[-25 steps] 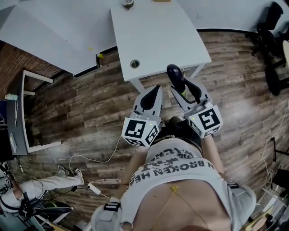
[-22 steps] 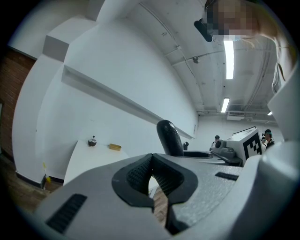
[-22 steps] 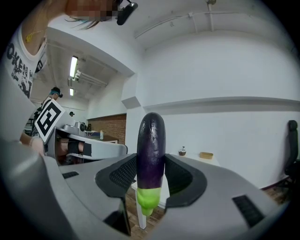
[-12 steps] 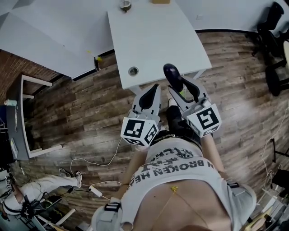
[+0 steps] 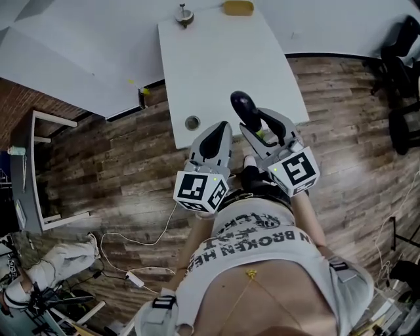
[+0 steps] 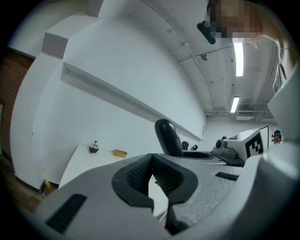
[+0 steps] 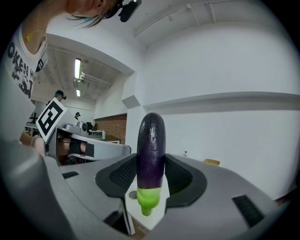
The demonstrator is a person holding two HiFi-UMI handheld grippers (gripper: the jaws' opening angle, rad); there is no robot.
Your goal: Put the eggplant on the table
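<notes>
Far left: white open frame (image 5: 41, 164) standing on the wood-plank floor (image 5: 125, 164). A thin white cable (image 5: 134, 231) loops over the planks, nearer the person than the tabletop.

Tabletop (image 5: 220, 65): white, smooth, rectangular, set against a white wall. At its far edge a small round knobbed object (image 5: 184, 14), too small to name. At its near edge a round grommet hole (image 5: 192, 122).

Left tongs (image 5: 218, 128): grey shell, black ribbed pads. Tips closed together with nothing between them, just right of the grommet hole at the tabletop's near edge.

Right tongs (image 5: 261, 126): clamped on the eggplant (image 7: 151, 150), held in the air over the tabletop's near edge, right of the left tongs. Eggplant is glossy dark purple with a rounded end and a bright green stem end. Long axis upright, crosswise to the tongs, purple end up, green end down, ribbed pads pressing its lower half from both sides. Nothing lies on the tabletop beneath it.

Far edge, right of the knobbed object: a yellow rounded block (image 5: 237, 8).

Far right: dark office chairs (image 5: 401, 39) on the floor.
</notes>
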